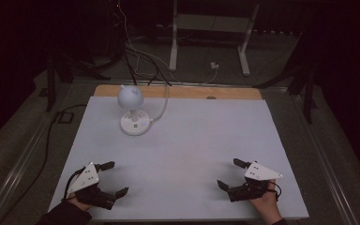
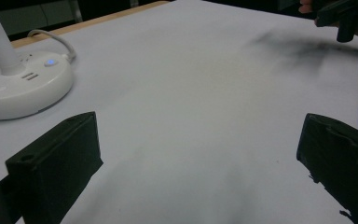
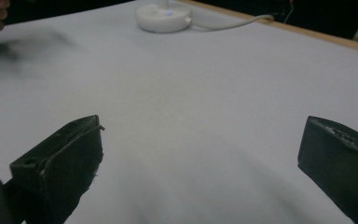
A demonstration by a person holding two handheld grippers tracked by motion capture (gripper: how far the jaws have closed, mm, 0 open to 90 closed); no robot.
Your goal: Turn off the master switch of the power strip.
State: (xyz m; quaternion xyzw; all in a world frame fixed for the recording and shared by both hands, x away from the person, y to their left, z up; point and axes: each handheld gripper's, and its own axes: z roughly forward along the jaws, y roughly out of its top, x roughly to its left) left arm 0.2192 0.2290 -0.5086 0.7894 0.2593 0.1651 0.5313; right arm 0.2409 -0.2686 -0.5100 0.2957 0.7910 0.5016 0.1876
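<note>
- I have both tools resting low at the near edge of the white table [image 1: 178, 140]. The left gripper [image 1: 114, 178] has its 2 jaws spread wide with nothing between them, and the right gripper [image 1: 228, 173] is just as wide and just as empty.
- The nearest thing to work on is the white desk lamp [image 1: 132, 110], upright at the far left of the table, well apart from both grippers. Its round base [image 2: 25, 84] shows a small lit blue button, and its white cable [image 3: 228, 22] runs off over the far edge.
- My main worry is tipping it: the lamp's globe head sits high on a thin stem, so a push up there would, I judge, rock it over.
- The cable could snag a jaw or drag the base if I come in from behind.
- The base looks smooth and wide, so I expect a pinch on its rim to slip.
- The room is dim and the lamp nearly matches the tabletop, so I could misjudge depth on the left-hand reach.
</note>
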